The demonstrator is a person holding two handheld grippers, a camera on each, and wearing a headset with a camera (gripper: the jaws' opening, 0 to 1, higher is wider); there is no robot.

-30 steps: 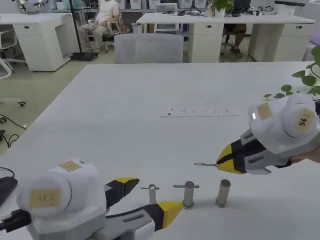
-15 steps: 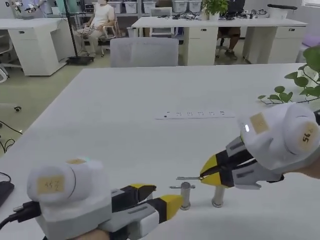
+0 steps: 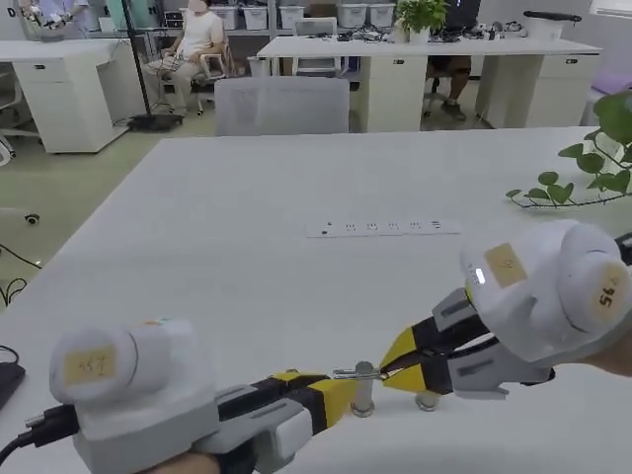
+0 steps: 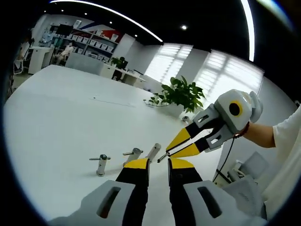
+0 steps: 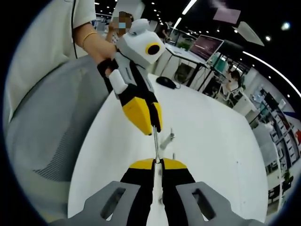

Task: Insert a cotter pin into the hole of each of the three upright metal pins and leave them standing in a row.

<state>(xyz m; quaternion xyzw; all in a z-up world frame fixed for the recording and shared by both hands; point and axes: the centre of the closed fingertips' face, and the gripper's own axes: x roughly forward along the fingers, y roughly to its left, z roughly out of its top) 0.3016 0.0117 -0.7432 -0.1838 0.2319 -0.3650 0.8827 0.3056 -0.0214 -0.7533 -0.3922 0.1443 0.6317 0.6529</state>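
At the near edge of the desk (image 3: 296,197), the right gripper (image 3: 395,363) is coming down, pinching a cotter pin (image 4: 162,157) whose tip is now just beside the bare third pin (image 4: 153,150). The left gripper (image 4: 159,165), narrowly parted and empty, is sliding in, probably to steady it. This looks like the last insertion.

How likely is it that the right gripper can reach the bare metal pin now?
Probably yes: the right gripper holds its cotter pin right beside the bare metal pin, with nothing between them. The left gripper is near.
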